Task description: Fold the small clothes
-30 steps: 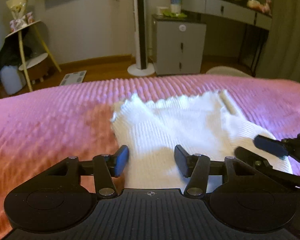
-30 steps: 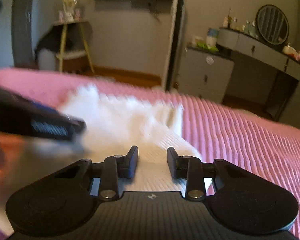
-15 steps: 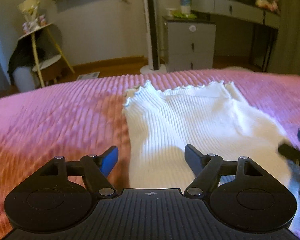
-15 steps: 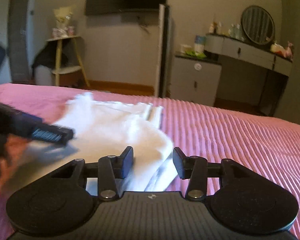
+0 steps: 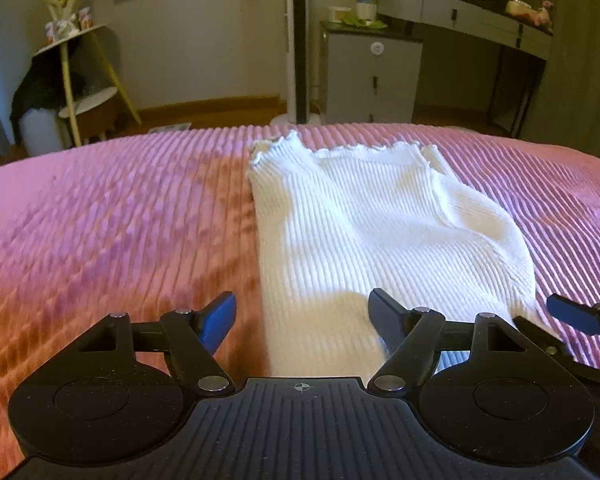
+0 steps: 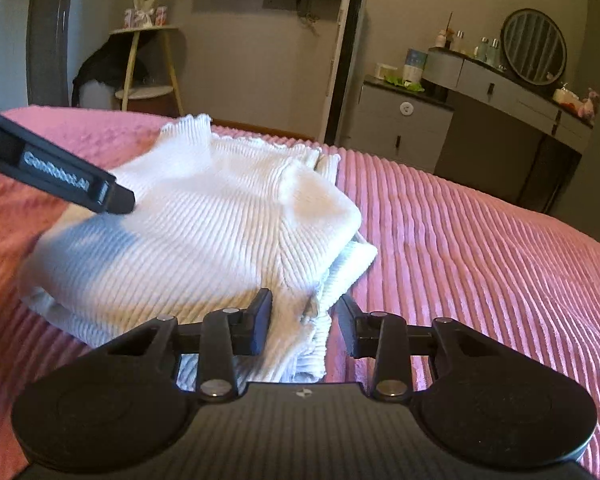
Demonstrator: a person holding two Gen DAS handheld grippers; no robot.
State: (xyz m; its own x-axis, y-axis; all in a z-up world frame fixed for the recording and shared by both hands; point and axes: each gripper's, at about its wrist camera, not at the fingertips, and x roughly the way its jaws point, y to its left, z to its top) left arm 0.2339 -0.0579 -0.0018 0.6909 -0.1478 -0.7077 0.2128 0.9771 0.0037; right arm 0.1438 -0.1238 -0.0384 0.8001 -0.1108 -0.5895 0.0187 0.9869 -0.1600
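Observation:
A white ribbed knit garment (image 5: 372,232) lies folded on the pink ribbed bedspread (image 5: 100,220); it also shows in the right wrist view (image 6: 204,232). My left gripper (image 5: 302,316) is open and empty, its jaws wide apart just above the garment's near left edge. My right gripper (image 6: 304,324) is open and empty over the garment's near right corner. The right gripper's fingers (image 5: 572,318) show at the right edge of the left wrist view. A left gripper finger (image 6: 60,180) crosses the right wrist view above the garment.
Beyond the bed's far edge stand a grey cabinet (image 5: 374,76), a dressing table with a round mirror (image 6: 534,52), a tall white tower fan (image 5: 298,40) and a wooden side shelf (image 5: 80,76).
Both grippers have opened wider and drawn back from the garment. The garment now lies flatter and folded, with its ruffled hem at the far side.

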